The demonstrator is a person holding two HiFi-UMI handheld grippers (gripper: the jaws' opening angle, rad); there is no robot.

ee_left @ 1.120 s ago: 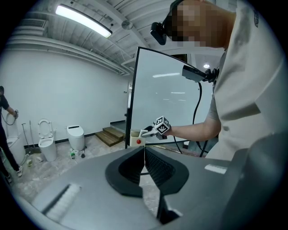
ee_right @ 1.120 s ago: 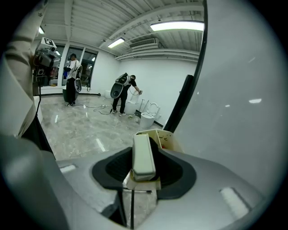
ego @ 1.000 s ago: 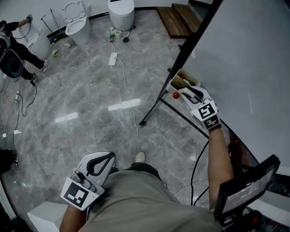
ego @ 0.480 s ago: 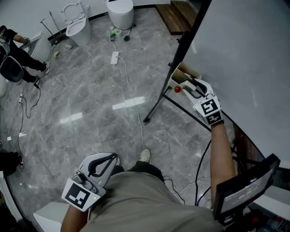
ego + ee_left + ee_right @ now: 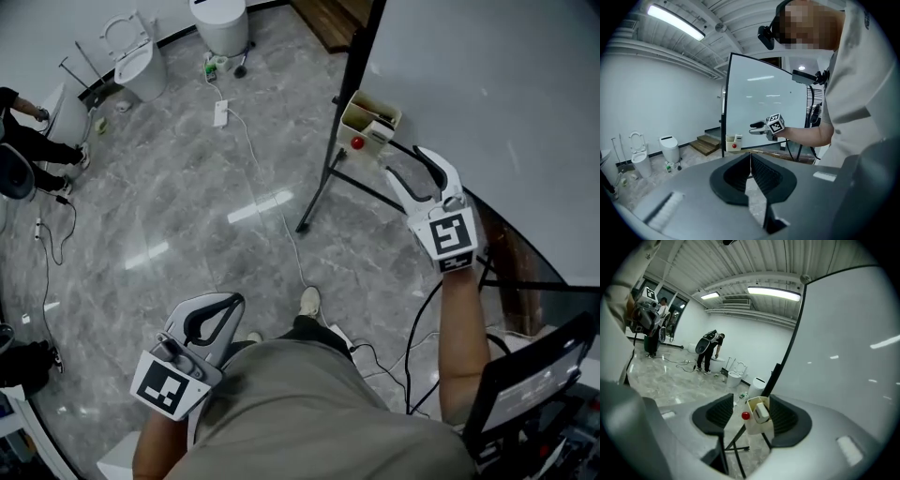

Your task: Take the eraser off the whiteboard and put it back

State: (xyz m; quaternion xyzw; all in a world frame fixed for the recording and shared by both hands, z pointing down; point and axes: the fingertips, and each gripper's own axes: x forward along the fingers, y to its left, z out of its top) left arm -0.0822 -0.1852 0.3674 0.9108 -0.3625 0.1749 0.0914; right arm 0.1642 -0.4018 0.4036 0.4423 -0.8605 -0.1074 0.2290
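Note:
The white eraser sits in a cream holder with a red knob, fixed at the lower left corner of the whiteboard. My right gripper hangs a little back from the holder and is open. Its jaws have just been opening, and nothing is between them. In the right gripper view the eraser and the holder show beyond the right gripper. My left gripper is low by the person's left hip, its jaws closed tip to tip on nothing. The left gripper view shows the left gripper and the right gripper far ahead.
The black easel legs spread over the grey marble floor. A white cable runs to a power strip. Toilets and a person are at the far left. A dark screen stands at the bottom right.
My right gripper has drawn back and upward from the holder with its jaws spread wider, and the eraser stays in the holder. The left gripper has shifted slightly.

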